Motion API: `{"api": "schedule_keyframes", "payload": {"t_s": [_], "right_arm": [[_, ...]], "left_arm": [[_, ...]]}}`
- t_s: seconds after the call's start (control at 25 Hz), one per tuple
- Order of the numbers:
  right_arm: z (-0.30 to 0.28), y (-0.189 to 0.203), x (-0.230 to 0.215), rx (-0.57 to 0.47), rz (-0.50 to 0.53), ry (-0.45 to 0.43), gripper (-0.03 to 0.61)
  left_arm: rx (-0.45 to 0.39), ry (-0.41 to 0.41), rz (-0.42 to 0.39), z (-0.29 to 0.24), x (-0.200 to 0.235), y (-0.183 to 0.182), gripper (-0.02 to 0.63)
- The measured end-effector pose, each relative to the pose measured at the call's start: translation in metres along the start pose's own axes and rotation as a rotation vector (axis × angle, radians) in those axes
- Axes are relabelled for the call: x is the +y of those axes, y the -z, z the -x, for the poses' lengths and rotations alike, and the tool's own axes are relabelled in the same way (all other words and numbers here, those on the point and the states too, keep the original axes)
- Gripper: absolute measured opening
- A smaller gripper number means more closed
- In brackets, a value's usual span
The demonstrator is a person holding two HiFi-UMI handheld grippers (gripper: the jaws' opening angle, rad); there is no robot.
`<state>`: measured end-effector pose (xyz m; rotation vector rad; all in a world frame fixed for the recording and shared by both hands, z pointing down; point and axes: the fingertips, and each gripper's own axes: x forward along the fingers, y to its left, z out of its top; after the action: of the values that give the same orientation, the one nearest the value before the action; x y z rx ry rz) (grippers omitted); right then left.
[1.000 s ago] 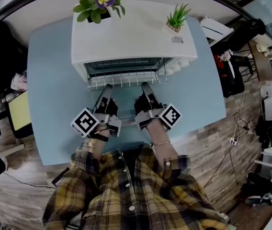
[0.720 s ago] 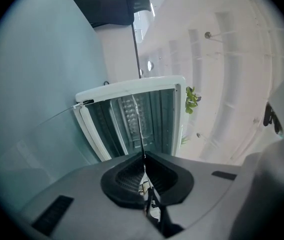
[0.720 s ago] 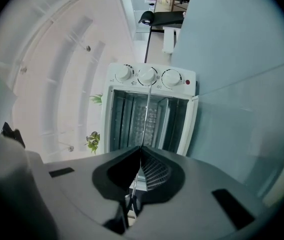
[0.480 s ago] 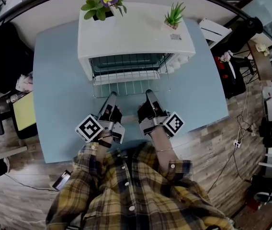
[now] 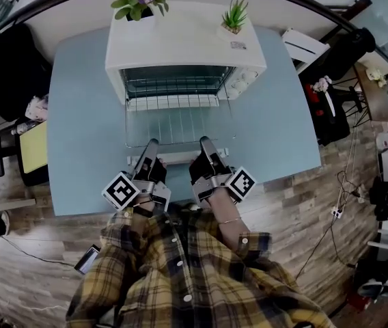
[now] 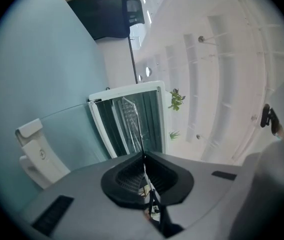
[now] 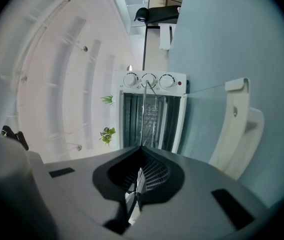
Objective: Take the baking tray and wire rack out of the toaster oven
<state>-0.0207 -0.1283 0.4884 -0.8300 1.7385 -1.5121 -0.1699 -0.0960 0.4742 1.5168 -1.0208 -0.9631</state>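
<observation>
Head view: a white toaster oven (image 5: 180, 46) stands on the pale blue surface (image 5: 78, 149) with its glass door folded down toward the person. The wire rack (image 5: 180, 125) lies flat over that door, between the oven mouth and the two grippers.
Left gripper (image 5: 151, 144): it points level at the oven, its fingers pinched together on the rack's near edge, left of centre. In the left gripper view the fingers (image 6: 127, 176) meet on a thin wire (image 6: 134, 119) with no gap showing.
Right gripper (image 5: 204, 142): its grip is the same, right of centre on that edge. In the right gripper view the rack (image 7: 143, 119) runs as a thin line from the closed fingers (image 7: 157, 171) straight to the oven (image 7: 148, 80).
Key relation: the rack reaches from the fingertips away toward the mouth. Its long side runs left to right across the person, and its bars run front to back along the way out.
Door handle (image 5: 177, 157): the white bar sits just under the held edge, between the two grippers.
Nearer hand: neither, since both are level with each other on the one edge.
Far edge: it sits at the mouth, and I cannot tell whether it is clear of the rails.
Baking tray: none is plainly visible, as the dark cavity hides it.
Coming move, as a judgement: an even, level draw toward the body, both hands matched so the rack does not skew.
</observation>
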Motion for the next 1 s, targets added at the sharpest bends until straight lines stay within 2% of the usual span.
{"api": "schedule_keyframes", "payload": {"t_s": [0.2, 0.36, 0.52, 0.76, 1.0], "right_arm": [[0.026, 0.001, 0.001, 0.015, -0.051, -0.007, 0.006], [0.044, -0.004, 0.007, 0.036, -0.044, -0.018, 0.006], [0.065, -0.016, 0.013, 0.027, -0.039, -0.024, 0.006], [0.105, -0.049, 0.017, -0.029, -0.017, -0.021, 0.006], [0.161, -0.096, 0.017, -0.126, -0.004, -0.007, 0.008]], "left_arm": [[-0.012, -0.019, -0.067, 0.02, -0.009, 0.02, 0.002], [-0.034, 0.001, -0.048, 0.029, -0.022, 0.038, 0.002], [-0.021, -0.003, -0.047, 0.032, -0.027, 0.061, 0.003], [0.032, 0.011, -0.039, 0.023, -0.034, 0.107, 0.002], [0.134, 0.038, -0.021, 0.005, -0.043, 0.173, 0.003]]}}
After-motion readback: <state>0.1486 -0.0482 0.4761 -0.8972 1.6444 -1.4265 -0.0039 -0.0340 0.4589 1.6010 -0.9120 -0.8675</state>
